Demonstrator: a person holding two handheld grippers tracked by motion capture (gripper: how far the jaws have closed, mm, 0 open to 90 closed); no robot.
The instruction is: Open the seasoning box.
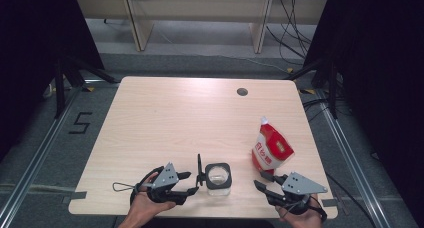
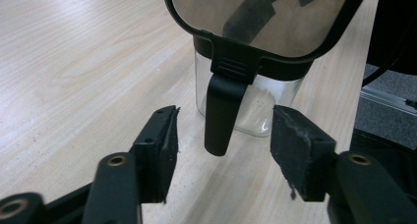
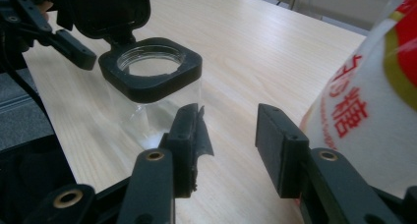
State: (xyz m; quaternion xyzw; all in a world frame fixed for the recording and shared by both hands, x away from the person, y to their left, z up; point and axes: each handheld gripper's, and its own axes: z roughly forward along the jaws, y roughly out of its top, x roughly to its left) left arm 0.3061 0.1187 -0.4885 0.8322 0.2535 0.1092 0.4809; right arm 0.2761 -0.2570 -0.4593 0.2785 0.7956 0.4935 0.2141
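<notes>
Clear glass, black rim: the jar stands near the table's front edge, between the two grippers, with its hinged lid swung up and standing open on the left side. The mouth is bare and the jar looks empty, or nearly so. A red and white bag stands upright near the right edge, just behind the right gripper, and looks unopened, though its top is too small to be sure. So I judge the opening done and the filling still ahead: the bag has to be picked up, tipped over the jar, and the lid shut.

The left gripper lies low and level, pointing right at the jar; its jaws are spread, with the lid's hanging latch just ahead of them, untouched. The right gripper points left and away toward jar and bag, jaws parted and holding nothing. Both hands rest at the front edge.
</notes>
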